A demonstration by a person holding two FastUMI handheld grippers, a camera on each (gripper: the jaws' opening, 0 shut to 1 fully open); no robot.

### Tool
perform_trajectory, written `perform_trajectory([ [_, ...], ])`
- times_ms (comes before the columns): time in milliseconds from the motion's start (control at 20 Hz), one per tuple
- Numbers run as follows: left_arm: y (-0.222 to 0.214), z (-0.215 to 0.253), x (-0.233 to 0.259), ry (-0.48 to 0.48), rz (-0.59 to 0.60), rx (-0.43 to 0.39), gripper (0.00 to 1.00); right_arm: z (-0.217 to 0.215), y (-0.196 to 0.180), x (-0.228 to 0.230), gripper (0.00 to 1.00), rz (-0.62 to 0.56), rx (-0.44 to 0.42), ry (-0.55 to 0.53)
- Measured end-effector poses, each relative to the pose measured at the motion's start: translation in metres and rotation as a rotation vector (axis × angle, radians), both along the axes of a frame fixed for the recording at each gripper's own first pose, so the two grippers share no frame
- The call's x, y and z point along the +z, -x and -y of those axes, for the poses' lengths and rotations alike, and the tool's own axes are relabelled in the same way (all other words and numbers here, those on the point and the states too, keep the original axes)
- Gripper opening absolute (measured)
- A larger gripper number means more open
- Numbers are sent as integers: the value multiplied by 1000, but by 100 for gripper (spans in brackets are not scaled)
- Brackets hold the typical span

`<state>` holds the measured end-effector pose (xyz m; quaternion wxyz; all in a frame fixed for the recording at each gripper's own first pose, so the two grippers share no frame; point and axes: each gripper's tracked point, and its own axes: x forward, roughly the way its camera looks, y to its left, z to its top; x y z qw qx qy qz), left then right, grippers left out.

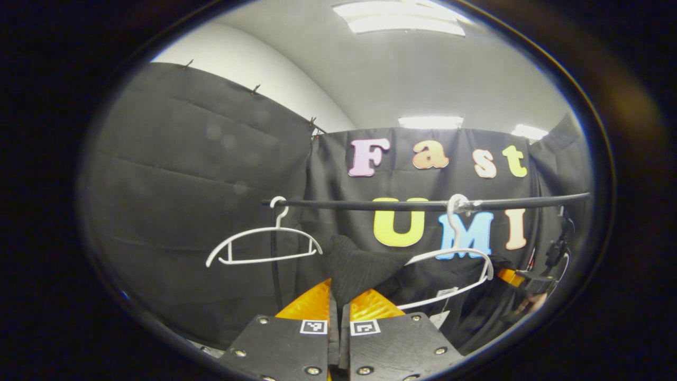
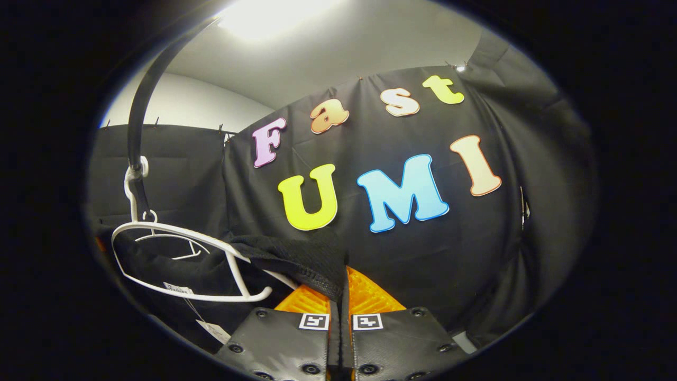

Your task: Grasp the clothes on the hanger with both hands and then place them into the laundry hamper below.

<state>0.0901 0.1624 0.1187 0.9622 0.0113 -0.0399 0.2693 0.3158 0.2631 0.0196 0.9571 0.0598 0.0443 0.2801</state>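
Black cloth walled the booth on every side, under a pale ceiling with strip lights.

In the left gripper view, the left gripper [image 1: 338, 309] was seen clenched, its fingers drawn together on a fold of the dark garment [image 1: 359, 267], which rose in a peak just above the tips. In the right gripper view, the right gripper [image 2: 338, 296] was likewise closed on the far edge of the same garment [image 2: 296, 259], the cloth draped over its fingertips. So the clothes were held at both ends.

Outward from the claws, the garment was still caught on the white hanger [image 1: 455, 264], which hung tilted from the black rail [image 1: 423, 203]. Its lower bar was seen running through the cloth [image 2: 180, 259], and a paper tag [image 1: 439, 318] dangled below. Further left along the rail, an empty hanger [image 1: 264, 246] hung apart. The hamper could not be located from these views.

The main risk was judged to be the hanger: if the cloth were pulled down unevenly, the hanger could be dragged along the rail, swung, or unhooked and carried down with the clothes. Each grip was taken on a thin fold only, so a snag on the hanger's arm could strip the fabric from one claw. A drop made without sight of the hamper could also land outside it.
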Motion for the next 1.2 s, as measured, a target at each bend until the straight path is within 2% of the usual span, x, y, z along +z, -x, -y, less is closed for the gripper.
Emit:
perform_trajectory([
  [50, 0, -3, 1, -8, -8, -5, 1, 1, -5, 0, 0, 5, -7, 1],
  [300, -7, -22, -7, -21, -46, -25, 1, 1, -13, -4, 2, 8, -9, 9],
  [550, -7, -40, -9, -77, -102, -21, 1, -2, -16, -11, 2, 13, 10, 27],
  [600, -6, -43, -9, -73, -105, -21, 2, -3, -17, -14, 0, 10, 15, 30],
  [800, -3, -52, -17, -34, -100, -18, 1, -7, -18, -22, 2, 9, 31, 46],
  [900, -5, -56, -23, -36, -120, -16, 1, -9, -18, -30, 0, -1, 40, 60],
  [950, -7, -55, -27, -35, -130, -16, 1, -9, -18, -34, 2, -8, 41, 69],
  [1200, -12, -57, -47, -55, -169, -1, 1, -8, -19, -50, 2, -33, 43, 91],
])
